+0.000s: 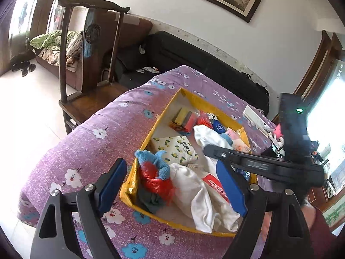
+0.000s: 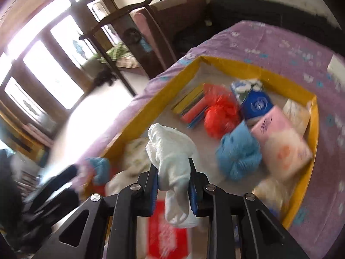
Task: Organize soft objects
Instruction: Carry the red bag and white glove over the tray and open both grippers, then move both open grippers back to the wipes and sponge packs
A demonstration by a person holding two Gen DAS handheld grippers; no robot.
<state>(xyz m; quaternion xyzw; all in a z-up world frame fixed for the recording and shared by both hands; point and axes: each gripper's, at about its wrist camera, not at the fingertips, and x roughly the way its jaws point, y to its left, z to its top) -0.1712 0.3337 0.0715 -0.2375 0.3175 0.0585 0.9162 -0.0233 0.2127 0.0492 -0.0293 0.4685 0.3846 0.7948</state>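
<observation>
Over the yellow box (image 2: 217,63), the right hand-held gripper (image 2: 173,173) pinches one white sock (image 2: 172,149); the left hand-held gripper (image 1: 175,183) is spread.

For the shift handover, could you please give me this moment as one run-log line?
left gripper: open, empty, over yellow box | right gripper: shut on white cloth above box | stage: sorting underway

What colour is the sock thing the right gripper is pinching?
White. The sock shows best in the right wrist view, pinched in the right gripper.

no text clearly legible on packs (image 1: 180,149)
</observation>
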